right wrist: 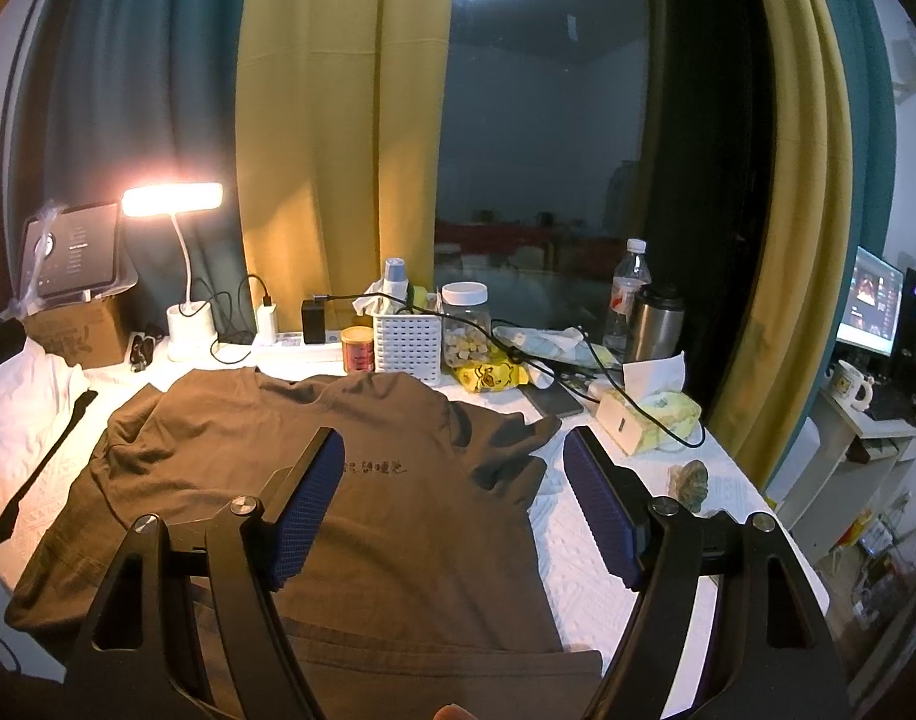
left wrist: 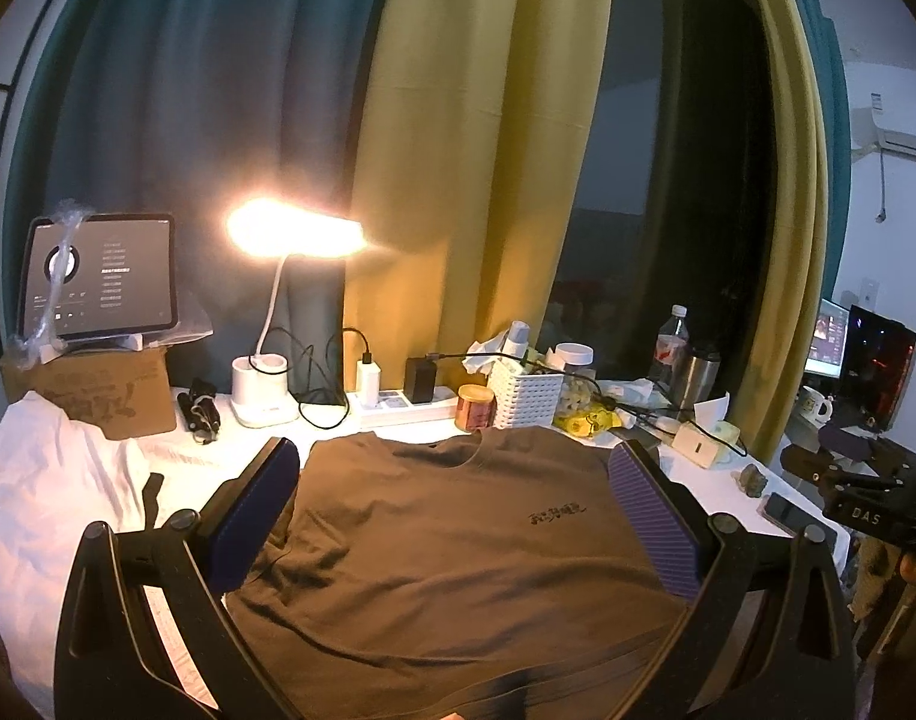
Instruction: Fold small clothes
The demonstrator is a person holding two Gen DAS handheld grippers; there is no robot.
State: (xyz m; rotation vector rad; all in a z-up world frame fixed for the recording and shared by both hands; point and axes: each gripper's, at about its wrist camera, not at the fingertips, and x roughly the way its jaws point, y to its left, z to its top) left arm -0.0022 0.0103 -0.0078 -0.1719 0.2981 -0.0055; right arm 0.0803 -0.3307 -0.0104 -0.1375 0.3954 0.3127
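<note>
A brown T-shirt point(left wrist: 458, 546) with small dark lettering on the chest lies spread front up on the white-covered table point(left wrist: 176, 468), collar toward the far side. It also shows in the right wrist view point(right wrist: 374, 480). My left gripper point(left wrist: 458, 462) is open and empty, hovering over the shirt's middle with a finger on each side of the chest. My right gripper point(right wrist: 455, 450) is open and empty over the shirt's right half, its right finger above the bare table beside the right sleeve point(right wrist: 506, 450).
A lit desk lamp point(left wrist: 296, 234), a tablet on a cardboard box point(left wrist: 98, 276), a power strip, a white basket point(right wrist: 407, 348), jars, bottles and a tissue box point(right wrist: 644, 414) line the far edge. White cloth point(left wrist: 44, 480) and a black strip point(right wrist: 44, 462) lie left. A phone point(left wrist: 785, 510) lies right.
</note>
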